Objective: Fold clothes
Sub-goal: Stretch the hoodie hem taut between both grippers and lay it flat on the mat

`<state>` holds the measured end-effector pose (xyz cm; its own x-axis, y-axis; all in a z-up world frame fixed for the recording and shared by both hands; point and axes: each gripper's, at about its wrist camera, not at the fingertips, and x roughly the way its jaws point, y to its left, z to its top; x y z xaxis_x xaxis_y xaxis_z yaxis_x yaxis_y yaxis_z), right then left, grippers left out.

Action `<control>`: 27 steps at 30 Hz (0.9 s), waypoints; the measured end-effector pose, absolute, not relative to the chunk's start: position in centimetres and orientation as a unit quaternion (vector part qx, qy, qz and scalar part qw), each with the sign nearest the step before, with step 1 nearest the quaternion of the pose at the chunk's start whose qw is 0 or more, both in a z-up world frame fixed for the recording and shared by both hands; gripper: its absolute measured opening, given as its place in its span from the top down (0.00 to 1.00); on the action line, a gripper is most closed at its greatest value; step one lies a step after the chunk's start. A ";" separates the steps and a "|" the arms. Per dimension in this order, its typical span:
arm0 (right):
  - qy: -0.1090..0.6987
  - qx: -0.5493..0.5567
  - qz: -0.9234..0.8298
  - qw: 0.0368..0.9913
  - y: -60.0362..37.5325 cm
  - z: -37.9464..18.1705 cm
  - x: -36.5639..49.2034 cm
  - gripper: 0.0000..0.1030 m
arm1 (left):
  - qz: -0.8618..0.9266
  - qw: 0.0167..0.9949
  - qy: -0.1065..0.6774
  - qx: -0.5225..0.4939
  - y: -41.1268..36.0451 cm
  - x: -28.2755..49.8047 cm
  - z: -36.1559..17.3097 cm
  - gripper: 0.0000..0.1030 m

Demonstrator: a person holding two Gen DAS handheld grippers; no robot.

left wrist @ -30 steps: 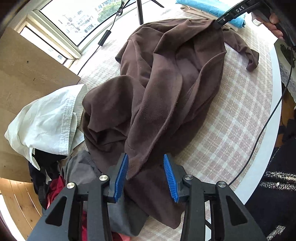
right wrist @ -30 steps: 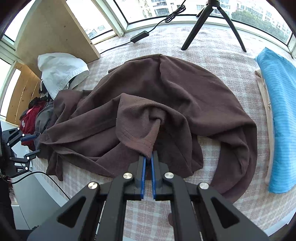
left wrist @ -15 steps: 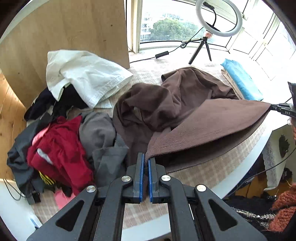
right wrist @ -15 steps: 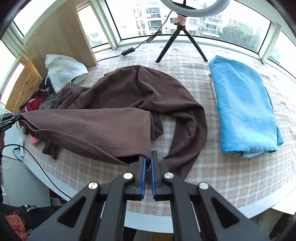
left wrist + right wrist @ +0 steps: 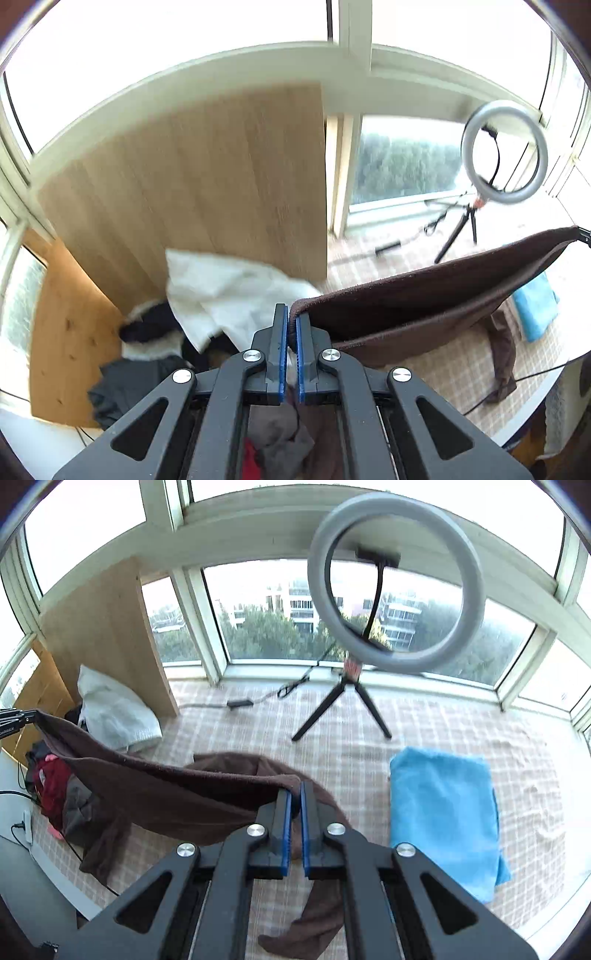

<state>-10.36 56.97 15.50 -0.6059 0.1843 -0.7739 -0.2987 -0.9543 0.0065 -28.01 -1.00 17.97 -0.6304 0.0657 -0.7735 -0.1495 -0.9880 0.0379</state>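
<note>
Each tool, left (image 5: 290, 332) and right (image 5: 295, 805), is pinching one end of the brown garment's (image 5: 166, 794) edge, stretching it above the checked surface (image 5: 424, 720), probably to straighten it for folding.

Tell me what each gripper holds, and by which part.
Both hold the brown garment by one edge: the left gripper pinches one end, the right gripper the other, with the edge stretched between them and the rest hanging toward the table.
</note>
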 end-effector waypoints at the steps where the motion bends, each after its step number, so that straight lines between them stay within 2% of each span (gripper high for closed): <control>1: 0.064 -0.389 0.908 0.142 57.4 20.0 -10.1 0.96 | 0.913 0.056 0.050 -0.402 -1.1 -26.7 21.5 0.97; 3: 0.057 -0.336 0.929 0.144 57.5 27.0 -8.6 0.96 | 0.931 0.048 0.057 -0.356 -1.1 -24.0 28.0 0.96; 5: 0.035 -0.313 0.938 0.143 56.5 30.4 -6.4 0.96 | 0.936 0.040 0.101 -0.336 0.2 -20.7 30.3 0.96; 9: -0.014 -0.320 0.937 0.142 54.0 30.0 -2.2 0.96 | 0.927 0.048 0.136 -0.346 1.6 -15.4 27.6 0.96; 12: -0.010 -0.357 0.924 0.140 53.4 24.8 0.9 0.96 | 0.906 0.085 0.164 -0.380 2.9 -11.1 20.3 0.96; 15: 0.026 -0.424 0.893 0.150 53.2 14.8 5.1 0.96 | 0.869 0.133 0.186 -0.438 5.3 -6.9 10.0 0.96; 18: 0.065 -0.488 0.856 0.161 52.9 4.8 9.1 0.96 | 0.811 0.195 0.184 -0.520 7.6 -2.9 -2.4 0.96; 21: 0.099 -0.528 0.827 0.167 52.3 -1.6 11.4 0.96 | 0.755 0.222 0.147 -0.599 8.1 -1.3 -12.5 0.96; 24: 0.133 -0.567 0.795 0.173 51.7 -7.9 13.6 0.96 | 0.728 0.224 0.122 -0.636 8.0 0.0 -17.9 0.96; 27: 0.166 -0.603 0.760 0.178 51.1 -14.3 15.8 0.96 | 0.734 0.231 0.131 -0.625 8.2 1.4 -17.9 0.96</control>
